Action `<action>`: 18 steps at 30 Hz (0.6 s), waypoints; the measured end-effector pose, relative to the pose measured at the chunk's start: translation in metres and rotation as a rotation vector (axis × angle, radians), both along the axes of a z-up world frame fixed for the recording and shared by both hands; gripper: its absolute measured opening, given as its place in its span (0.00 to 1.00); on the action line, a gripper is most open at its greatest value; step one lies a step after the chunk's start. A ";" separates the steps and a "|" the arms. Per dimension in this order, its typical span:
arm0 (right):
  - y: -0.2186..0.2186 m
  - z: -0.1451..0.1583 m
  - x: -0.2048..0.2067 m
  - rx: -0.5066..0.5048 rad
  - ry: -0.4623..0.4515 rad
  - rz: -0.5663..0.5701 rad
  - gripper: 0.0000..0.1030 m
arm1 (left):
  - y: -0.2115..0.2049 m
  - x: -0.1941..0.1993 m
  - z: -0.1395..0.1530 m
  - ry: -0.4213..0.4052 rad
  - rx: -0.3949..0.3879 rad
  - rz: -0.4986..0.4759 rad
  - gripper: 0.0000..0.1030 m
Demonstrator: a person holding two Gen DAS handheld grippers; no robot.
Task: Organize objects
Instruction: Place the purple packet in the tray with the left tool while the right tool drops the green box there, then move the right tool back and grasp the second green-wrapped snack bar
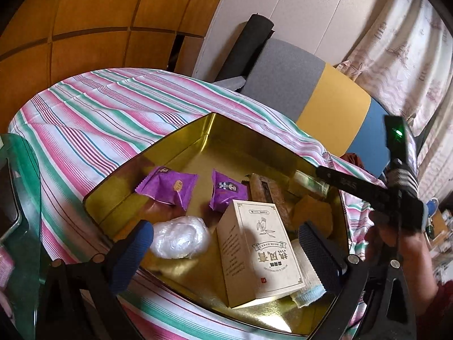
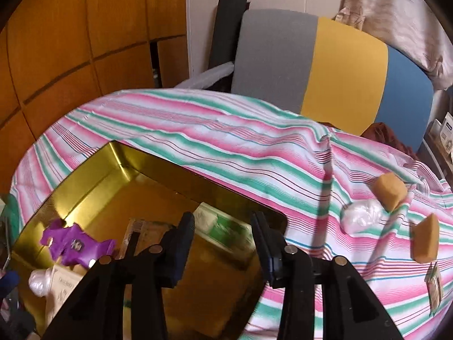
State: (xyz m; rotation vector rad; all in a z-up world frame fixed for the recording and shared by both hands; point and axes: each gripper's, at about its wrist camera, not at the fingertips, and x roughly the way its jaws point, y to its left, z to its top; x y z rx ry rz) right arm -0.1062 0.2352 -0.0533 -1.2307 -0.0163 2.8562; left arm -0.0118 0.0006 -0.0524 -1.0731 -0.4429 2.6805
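Observation:
A gold tin tray [image 1: 181, 141] lies on the striped tablecloth. In it are two purple snack packets [image 1: 167, 187], a white plastic bundle [image 1: 179, 236], a cream box with Chinese print [image 1: 260, 252], a brown bar, a tan sponge [image 1: 311, 215] and a pale cloth. My left gripper [image 1: 226, 252] is open, its fingers either side of the box and bundle. My right gripper [image 2: 223, 240] is open and empty over the tray's right end [image 2: 226, 192], above a green-and-white packet [image 2: 223, 228]. On the cloth to the right lie two tan sponges [image 2: 389, 191], a white bundle [image 2: 359, 218] and a small packet [image 2: 434, 286].
A chair with a grey, yellow and blue back [image 2: 339, 62] stands behind the table. Wooden cabinets [image 2: 70, 42] fill the left background. A green glass surface [image 1: 22, 198] sits at the left edge. The right gripper's body and the hand holding it [image 1: 396, 206] show in the left wrist view.

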 end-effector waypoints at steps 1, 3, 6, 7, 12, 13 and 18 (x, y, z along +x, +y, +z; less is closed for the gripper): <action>0.000 0.001 0.005 0.019 0.011 -0.002 0.42 | 0.001 0.000 0.000 0.000 0.001 -0.002 1.00; 0.002 0.004 0.017 0.057 0.027 0.002 0.42 | 0.003 0.002 0.001 0.000 0.002 -0.010 1.00; 0.005 0.007 0.036 0.063 0.046 0.010 0.42 | 0.008 0.005 0.003 0.005 0.002 -0.027 1.00; 0.005 0.008 0.041 0.055 0.052 0.010 0.42 | 0.010 0.007 0.003 0.005 0.001 -0.035 1.00; 0.012 0.013 0.068 0.002 0.086 -0.005 0.42 | 0.025 0.016 0.008 0.017 -0.006 -0.086 1.00; 0.015 0.014 0.073 -0.013 0.090 -0.014 0.42 | 0.027 0.017 0.009 0.021 -0.007 -0.099 1.00; 0.034 0.006 0.093 -0.075 0.064 -0.083 0.42 | 0.042 0.027 0.014 0.049 -0.018 -0.163 1.00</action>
